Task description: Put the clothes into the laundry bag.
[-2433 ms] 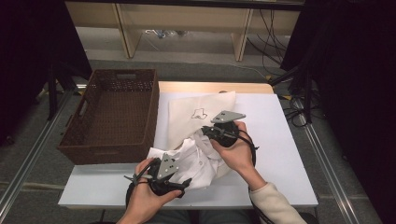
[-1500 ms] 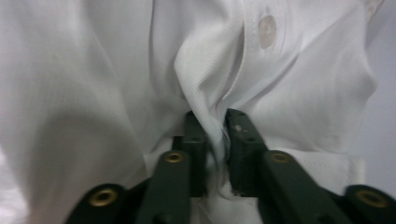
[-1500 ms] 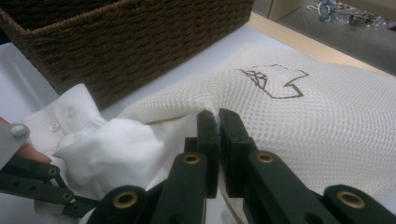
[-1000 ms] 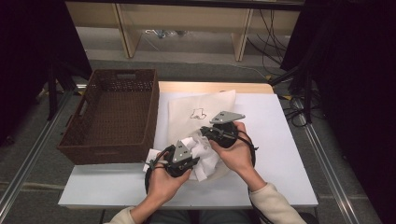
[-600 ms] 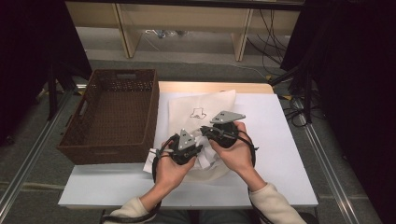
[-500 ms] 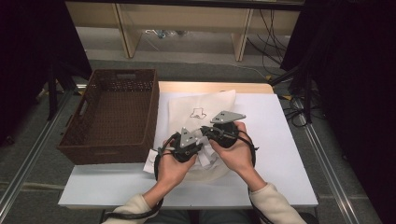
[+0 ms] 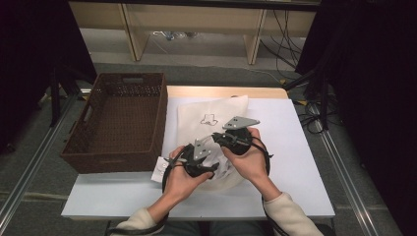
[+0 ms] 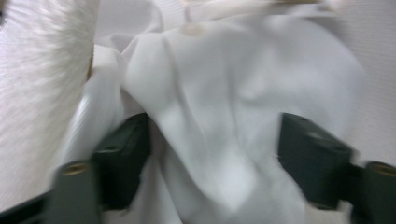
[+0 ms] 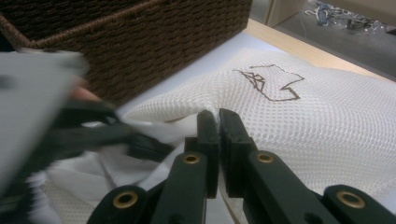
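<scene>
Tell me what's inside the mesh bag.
White cloth bunches at the mouth of the mesh bag, between the left gripper's open jaws. Deeper contents are covered by the mesh.

To my left I see a brown wicker basket (image 7: 118, 123) sitting on the table's left side, hanging partly past the edge, with a handle slot in its far wall; its woven side also rises close by in my right gripper view (image 9: 140, 42). The white table (image 7: 295, 147) has a strip of bare wood (image 7: 226, 92) along its far edge. Beyond that stands a low wooden shelf frame (image 7: 255, 34) on the grey floor, with something small and tangled (image 7: 169, 35) lying under it. Black cables (image 7: 314, 98) trail down on the far right, beside dark curtains (image 7: 373, 73).
</scene>
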Motion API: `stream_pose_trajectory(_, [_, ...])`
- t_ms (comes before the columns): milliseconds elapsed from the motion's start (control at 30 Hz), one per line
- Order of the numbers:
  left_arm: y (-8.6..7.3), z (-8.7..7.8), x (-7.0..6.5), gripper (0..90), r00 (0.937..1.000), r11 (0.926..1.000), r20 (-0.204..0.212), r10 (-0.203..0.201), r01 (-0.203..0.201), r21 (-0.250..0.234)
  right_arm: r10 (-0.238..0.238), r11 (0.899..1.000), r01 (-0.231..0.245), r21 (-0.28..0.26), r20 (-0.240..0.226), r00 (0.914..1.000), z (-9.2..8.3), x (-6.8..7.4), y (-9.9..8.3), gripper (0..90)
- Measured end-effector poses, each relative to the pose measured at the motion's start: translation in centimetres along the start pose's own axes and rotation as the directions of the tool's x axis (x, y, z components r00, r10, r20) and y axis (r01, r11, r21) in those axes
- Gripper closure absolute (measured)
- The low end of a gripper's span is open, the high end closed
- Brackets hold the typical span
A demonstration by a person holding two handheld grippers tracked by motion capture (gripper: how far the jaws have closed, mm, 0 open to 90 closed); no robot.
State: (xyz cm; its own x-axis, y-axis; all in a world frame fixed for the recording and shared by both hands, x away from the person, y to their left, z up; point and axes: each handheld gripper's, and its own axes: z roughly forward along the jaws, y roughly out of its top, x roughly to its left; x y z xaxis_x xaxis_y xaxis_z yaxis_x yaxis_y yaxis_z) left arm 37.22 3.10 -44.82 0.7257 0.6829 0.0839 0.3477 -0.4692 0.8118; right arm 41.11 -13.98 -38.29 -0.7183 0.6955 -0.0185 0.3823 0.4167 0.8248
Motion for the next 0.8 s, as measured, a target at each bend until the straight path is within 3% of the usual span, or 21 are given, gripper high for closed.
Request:
stream_pose_trajectory(33, [-0.1, -1.0, -0.2, 22.0, 0.9999, 0.9999, 0.008, 0.011, -0.011, -0.007, 0.011, 1.000, -0.011, 0.005, 0.001, 0.9999, -0.1, 0.0, 0.0, 88.9])
stream_pose_trajectory(133, [-0.6, -4.2, -0.6, 18.4, 0.9995, 0.9993, 0.030, -0.010, 0.011, -0.036, 0.004, 1.000, -0.004, 0.001, 0.007, 1.0000, -0.1, -0.2, 0.0, 88.8])
stream_pose_trajectory(167, [-0.8, -5.1, -0.6, 17.8, 1.0000, 0.9986, 0.008, 0.002, -0.002, -0.053, 0.006, 1.000, -0.006, 0.000, 0.010, 0.9999, -0.1, -0.3, 0.0, 88.8])
stream_pose_trajectory(200, [-1.1, -5.8, -0.6, 17.0, 0.9999, 0.9985, 0.012, 0.001, -0.001, -0.054, 0.013, 1.000, -0.013, 0.004, 0.005, 0.9999, -0.2, -0.3, 0.0, 88.8])
stream_pose_trajectory(267, [-1.9, -7.0, -1.0, 16.4, 0.9987, 0.9982, 0.036, -0.035, 0.037, -0.048, 0.011, 1.000, -0.011, 0.003, 0.008, 0.9999, -0.1, -0.3, 0.0, 88.8])
stream_pose_trajectory(333, [-2.8, -7.7, -1.1, 16.4, 0.9993, 0.9986, 0.021, -0.032, 0.033, -0.041, 0.007, 1.000, -0.007, 0.001, 0.012, 0.9999, -0.1, -0.3, 0.0, 88.8])
stream_pose_trajectory(433, [-3.8, -8.2, -1.0, 16.4, 0.9997, 0.9992, 0.003, -0.023, 0.023, -0.033, 0.023, 1.000, -0.023, 0.009, 0.005, 0.9997, -0.1, -0.2, 0.0, 88.8])
stream_pose_trajectory(467, [-4.1, -8.3, -0.7, 16.3, 0.9998, 0.9994, -0.016, 0.014, -0.015, -0.030, 0.028, 1.000, -0.028, 0.012, 0.008, 0.9996, -0.1, -0.1, 0.0, 88.8])
stream_pose_trajectory(500, [-4.3, -8.3, -0.8, 16.3, 0.9998, 0.9996, -0.019, -0.008, 0.008, -0.028, 0.024, 1.000, -0.024, 0.009, 0.006, 0.9997, -0.1, -0.2, 0.0, 88.7])
stream_pose_trajectory(533, [-4.5, -8.3, -0.4, 16.3, 0.9990, 0.9994, -0.028, 0.034, -0.034, -0.001, 0.018, 1.000, -0.018, 0.007, 0.013, 0.9998, -0.1, -0.2, 0.0, 88.7])
stream_pose_trajectory(567, [-4.7, -8.1, -0.5, 16.3, 0.9994, 1.0000, -0.033, 0.004, -0.004, -0.008, 0.021, 1.000, -0.021, 0.005, 0.015, 0.9997, -0.1, -0.2, 0.0, 88.7])
stream_pose_trajectory(600, [-4.7, -8.0, -0.2, 16.3, 0.9992, 0.9998, -0.033, 0.020, -0.020, 0.002, 0.022, 1.000, -0.022, 0.006, 0.014, 0.9997, -0.1, -0.2, 0.0, 88.7])
stream_pose_trajectory(667, [-4.8, -7.5, -0.1, 16.3, 0.9996, 0.9999, -0.026, -0.012, 0.012, 0.009, 0.007, 1.000, -0.007, 0.008, 0.010, 0.9999, -0.1, -0.2, 0.0, 88.7])
stream_pose_trajectory(700, [-4.8, -7.4, 0.3, 16.4, 0.9993, 0.9994, -0.026, 0.025, -0.024, 0.024, 0.006, 1.000, -0.007, 0.008, 0.009, 0.9999, -0.1, -0.2, 0.0, 88.7])
stream_pose_trajectory(800, [-4.9, -6.9, 0.8, 16.3, 0.9985, 0.9994, -0.051, 0.023, -0.021, 0.029, 0.023, 1.000, -0.023, 0.010, 0.010, 0.9997, -0.1, -0.2, 0.0, 88.7])
